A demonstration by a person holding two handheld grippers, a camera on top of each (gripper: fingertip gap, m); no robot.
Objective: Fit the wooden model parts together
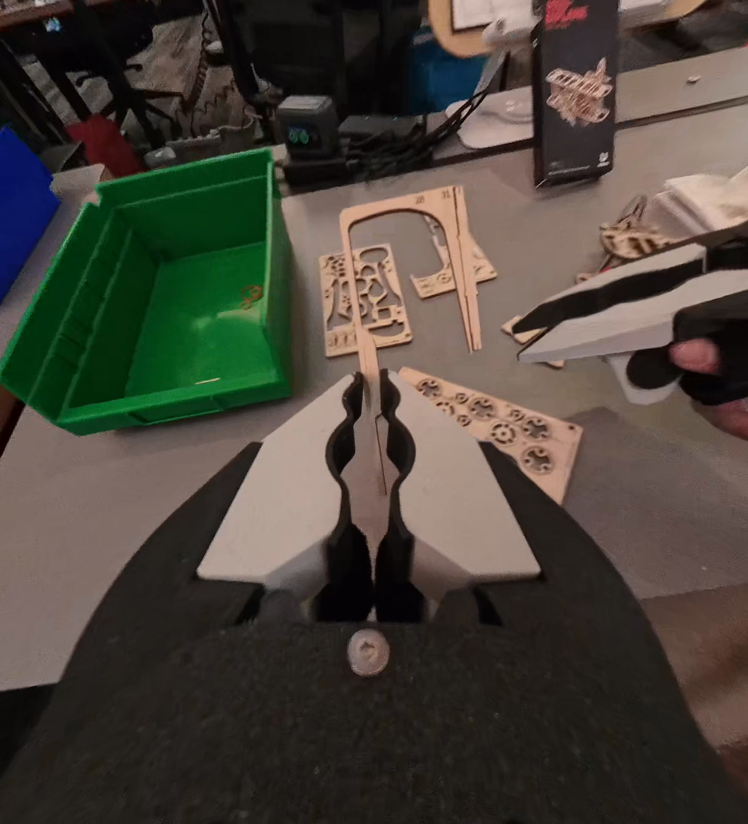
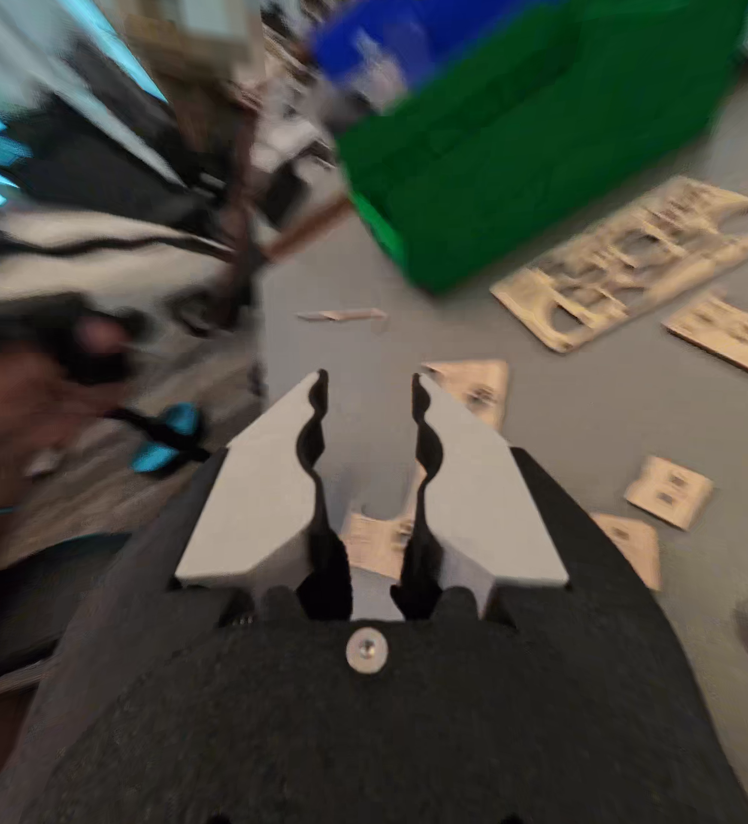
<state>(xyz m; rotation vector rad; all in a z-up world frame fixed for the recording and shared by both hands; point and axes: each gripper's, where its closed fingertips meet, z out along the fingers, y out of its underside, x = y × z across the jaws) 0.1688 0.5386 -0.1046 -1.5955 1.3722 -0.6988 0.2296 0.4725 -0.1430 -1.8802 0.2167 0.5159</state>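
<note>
My left gripper (image 1: pixel 371 379) is shut on the thin stem of a large, mostly emptied wooden frame sheet (image 1: pixel 385 208), which sticks out ahead of it above the grey table (image 1: pixel 541 232). My right gripper (image 2: pixel 369 379) is open and empty, low over small loose wooden pieces (image 2: pixel 376 544). It also shows in the left wrist view (image 1: pixel 519 343), to the right of the frame, with a small wooden piece (image 1: pixel 530 332) just behind its tips. The right wrist view is badly blurred.
A green bin (image 1: pixel 162 290) with a small wooden ring part (image 1: pixel 249 296) stands at the left, a blue bin (image 1: pixel 2 223) beyond it. Cut-out wooden sheets (image 1: pixel 367 303) (image 1: pixel 510 428) lie on the table. A black model box (image 1: pixel 575 89) stands at the back right. Cables and devices lie at the back.
</note>
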